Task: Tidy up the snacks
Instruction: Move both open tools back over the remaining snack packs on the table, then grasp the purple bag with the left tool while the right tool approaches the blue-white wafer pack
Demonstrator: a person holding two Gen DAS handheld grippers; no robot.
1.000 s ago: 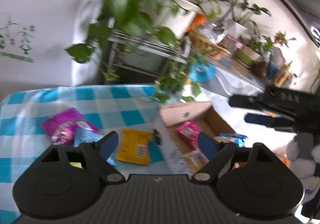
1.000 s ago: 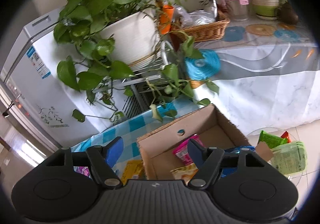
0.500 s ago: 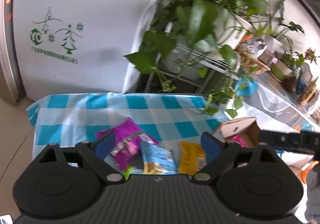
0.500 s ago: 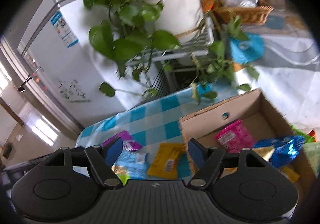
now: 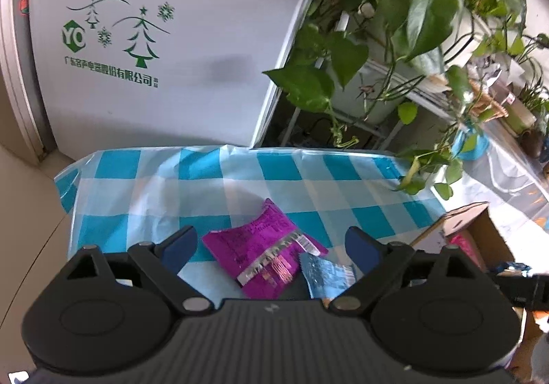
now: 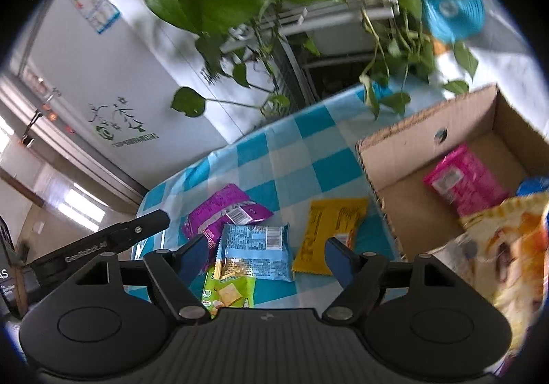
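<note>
My left gripper [image 5: 271, 243] is open and empty, hovering above a purple snack packet [image 5: 262, 252] on the blue-checked tablecloth [image 5: 206, 185]; a light blue packet [image 5: 326, 276] lies just right of it. My right gripper [image 6: 266, 255] is open and empty above the light blue packet [image 6: 254, 250], with a green cracker packet [image 6: 228, 291] below it, the purple packet [image 6: 223, 211] to the left and a yellow packet [image 6: 331, 223] to the right. The cardboard box [image 6: 387, 185] at the right holds a pink packet [image 6: 463, 180] and a pale yellow bag [image 6: 507, 240].
A white fridge [image 5: 154, 41] stands behind the table. Trailing green plants [image 5: 394, 24] on a metal rack hang over the table's far right edge. The left gripper's fingers [image 6: 113, 235] reach in at the left of the right wrist view.
Both views have swung left, away from the box and toward the loose packets. The left gripper now sits over the purple packet, the right over the light blue one. Both stay open.
</note>
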